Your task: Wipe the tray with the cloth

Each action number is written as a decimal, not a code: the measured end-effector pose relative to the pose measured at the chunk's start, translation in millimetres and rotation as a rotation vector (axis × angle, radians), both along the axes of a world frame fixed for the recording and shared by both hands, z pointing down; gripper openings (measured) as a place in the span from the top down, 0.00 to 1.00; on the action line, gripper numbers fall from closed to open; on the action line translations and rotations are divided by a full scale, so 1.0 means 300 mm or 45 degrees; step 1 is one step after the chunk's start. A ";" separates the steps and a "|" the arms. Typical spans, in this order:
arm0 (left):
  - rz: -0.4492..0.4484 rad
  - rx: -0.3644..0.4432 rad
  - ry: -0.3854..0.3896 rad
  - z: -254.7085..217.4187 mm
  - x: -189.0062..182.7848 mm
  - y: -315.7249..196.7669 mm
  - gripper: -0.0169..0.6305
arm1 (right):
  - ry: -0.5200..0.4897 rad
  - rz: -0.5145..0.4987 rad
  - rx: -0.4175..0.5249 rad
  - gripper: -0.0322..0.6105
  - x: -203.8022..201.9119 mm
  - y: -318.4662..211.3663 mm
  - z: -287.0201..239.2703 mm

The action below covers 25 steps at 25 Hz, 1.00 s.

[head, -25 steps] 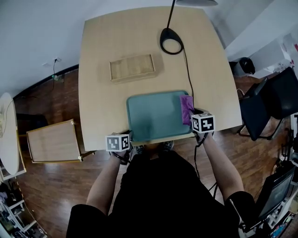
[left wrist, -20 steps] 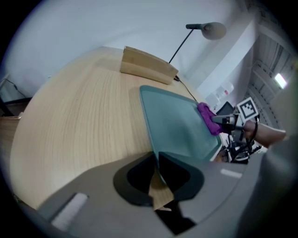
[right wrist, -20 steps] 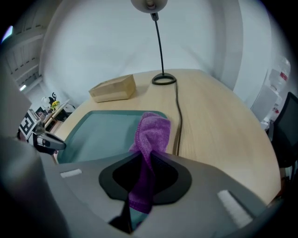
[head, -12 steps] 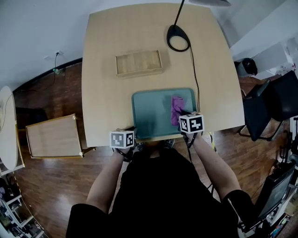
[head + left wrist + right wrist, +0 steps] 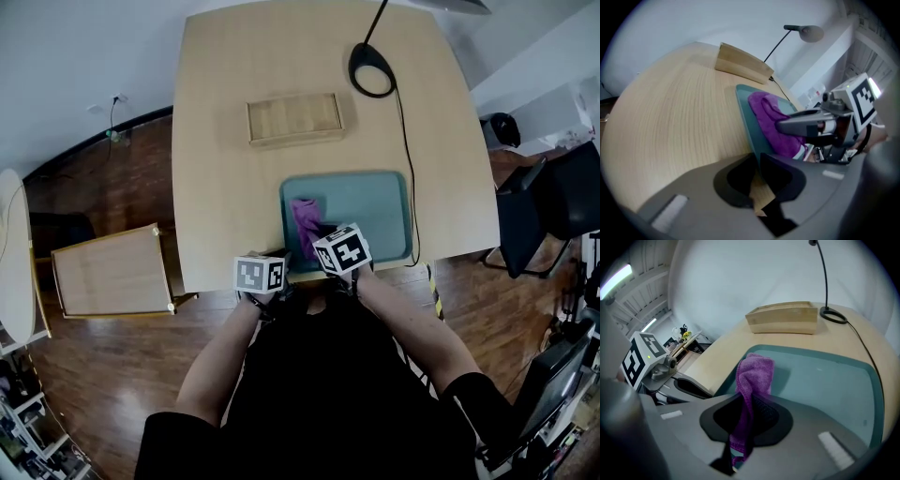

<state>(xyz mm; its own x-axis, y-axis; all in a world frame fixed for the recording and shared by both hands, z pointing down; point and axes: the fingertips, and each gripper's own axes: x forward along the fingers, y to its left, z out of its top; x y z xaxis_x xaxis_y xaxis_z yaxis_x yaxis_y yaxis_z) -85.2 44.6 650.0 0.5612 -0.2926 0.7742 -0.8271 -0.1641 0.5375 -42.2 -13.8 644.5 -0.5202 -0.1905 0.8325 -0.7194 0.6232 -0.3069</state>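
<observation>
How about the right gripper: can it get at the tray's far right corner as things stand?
Probably yes. The right gripper, shut on the purple cloth, sits over the tray's left part. The rest of the tray lies bare up to that corner, with nothing standing in between.

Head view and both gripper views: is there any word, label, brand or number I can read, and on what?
No readable text anywhere in these views.
Left marker cube and right marker cube: black-and-white square patterns only, no letters or digits.
Tray, cloth, wooden box, lamp base: no print visible.
</observation>
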 end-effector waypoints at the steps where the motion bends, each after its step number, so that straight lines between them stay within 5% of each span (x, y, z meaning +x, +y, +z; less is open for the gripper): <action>1: 0.007 -0.001 0.009 -0.001 -0.001 -0.001 0.87 | 0.002 -0.024 -0.009 0.87 -0.030 0.011 0.006; 6: 0.014 -0.021 0.046 -0.004 -0.008 0.000 0.87 | -0.001 -0.145 -0.022 0.87 -0.143 0.049 -0.001; 13: 0.011 -0.028 0.042 0.010 -0.015 0.003 0.87 | 0.036 -0.111 0.030 0.87 -0.019 0.048 -0.004; 18: -0.030 -0.038 0.031 0.008 -0.020 -0.001 0.88 | 0.102 -0.046 0.076 0.87 0.211 0.026 -0.018; 25: -0.082 -0.046 0.018 0.008 -0.030 -0.003 0.88 | 0.267 0.133 0.054 0.87 0.735 -0.032 -0.002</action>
